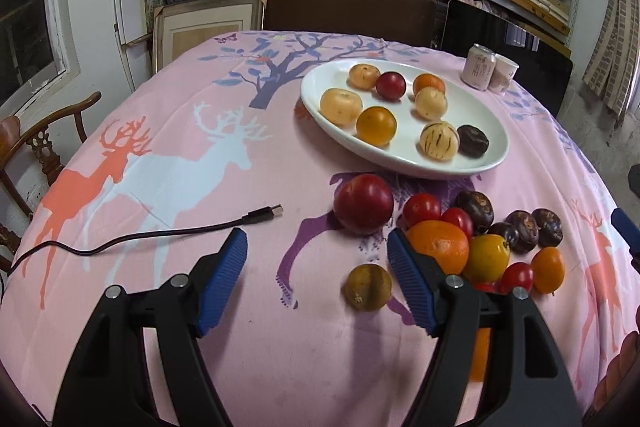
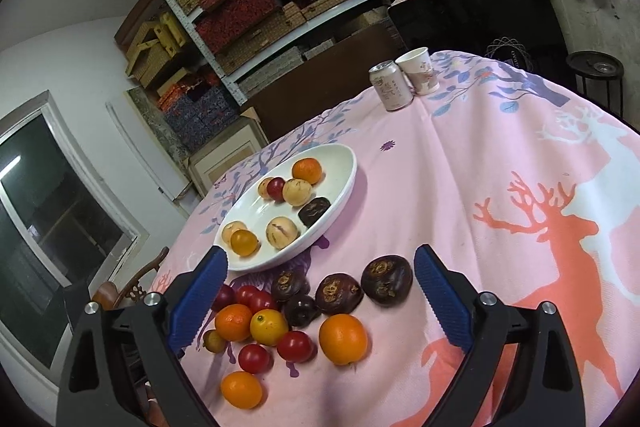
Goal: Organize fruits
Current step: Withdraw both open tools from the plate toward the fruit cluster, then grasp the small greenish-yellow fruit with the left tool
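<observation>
A white oval plate (image 1: pixel 320 83) (image 2: pixel 344 187) holds several fruits: pale round ones, oranges, a red plum and a dark one. In front of it a loose pile lies on the pink cloth: a big red plum (image 1: pixel 363 203), small red tomatoes (image 2: pixel 294 346), oranges (image 1: pixel 438 246) (image 2: pixel 343 338), a yellow fruit (image 2: pixel 269 327), dark brown fruits (image 2: pixel 386 279) and a brownish fruit (image 1: pixel 367 287). My left gripper (image 1: pixel 316 247) is open and empty, low over the cloth, left of the pile. My right gripper (image 2: pixel 320 269) is open and empty above the pile.
A black USB cable (image 1: pixel 160 233) lies on the cloth at the left. A drink can (image 2: pixel 390 85) and a paper cup (image 2: pixel 418 70) stand at the table's far side. A wooden chair (image 1: pixel 44 143) is at the left edge. Shelves stand behind.
</observation>
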Demonstrator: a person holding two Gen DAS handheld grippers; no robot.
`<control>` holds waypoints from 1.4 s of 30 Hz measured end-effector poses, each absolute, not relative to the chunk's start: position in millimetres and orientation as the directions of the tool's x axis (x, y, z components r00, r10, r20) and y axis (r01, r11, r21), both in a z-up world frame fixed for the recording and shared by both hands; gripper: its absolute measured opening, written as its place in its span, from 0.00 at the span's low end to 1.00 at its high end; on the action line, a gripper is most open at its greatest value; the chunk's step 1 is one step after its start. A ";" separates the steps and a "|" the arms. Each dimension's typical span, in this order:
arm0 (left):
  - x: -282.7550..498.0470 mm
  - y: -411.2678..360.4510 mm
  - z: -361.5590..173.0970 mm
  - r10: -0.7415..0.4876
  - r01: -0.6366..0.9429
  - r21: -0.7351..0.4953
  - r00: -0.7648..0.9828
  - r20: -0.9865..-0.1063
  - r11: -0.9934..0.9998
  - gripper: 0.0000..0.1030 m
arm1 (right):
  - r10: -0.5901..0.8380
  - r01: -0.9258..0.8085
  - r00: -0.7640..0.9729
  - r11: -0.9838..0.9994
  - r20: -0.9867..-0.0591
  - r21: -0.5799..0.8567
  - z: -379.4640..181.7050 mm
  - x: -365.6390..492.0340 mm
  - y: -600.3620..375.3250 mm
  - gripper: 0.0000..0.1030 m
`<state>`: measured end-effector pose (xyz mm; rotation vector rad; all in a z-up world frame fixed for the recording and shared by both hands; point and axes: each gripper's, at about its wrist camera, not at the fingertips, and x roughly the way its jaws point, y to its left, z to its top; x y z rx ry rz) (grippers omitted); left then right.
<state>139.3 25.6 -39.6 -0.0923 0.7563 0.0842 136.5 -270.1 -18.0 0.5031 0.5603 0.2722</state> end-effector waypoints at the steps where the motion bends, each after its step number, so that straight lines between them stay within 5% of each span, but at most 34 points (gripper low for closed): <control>1: 138.6 26.5 -38.5 0.041 -0.110 -0.058 0.728 -0.684 0.992 0.69 | 0.380 -0.117 0.816 0.846 -0.435 0.520 -17.3 136.1 -268.7 0.92; 9: 140.2 34.3 -34.8 0.044 -0.113 -0.059 0.736 -0.676 0.992 0.70 | 0.370 -0.167 0.814 0.888 -0.449 0.428 -13.7 132.8 -249.7 0.93; 13: 143.4 46.9 -34.2 0.073 -0.147 -0.053 0.736 -0.674 0.988 0.79 | 0.378 -0.165 0.777 0.894 -0.503 0.417 -21.0 140.7 -242.0 0.93; 33: 142.8 30.1 -54.0 0.013 -0.051 -0.029 0.668 -0.744 0.998 0.80 | 0.361 -0.106 0.723 0.900 -0.589 0.423 -37.4 154.3 -241.6 0.94; 42: 141.0 29.4 -52.0 -0.027 -0.026 -0.060 0.672 -0.740 0.998 0.65 | 0.319 -0.067 0.749 0.908 -0.580 0.413 -36.5 154.9 -248.3 0.94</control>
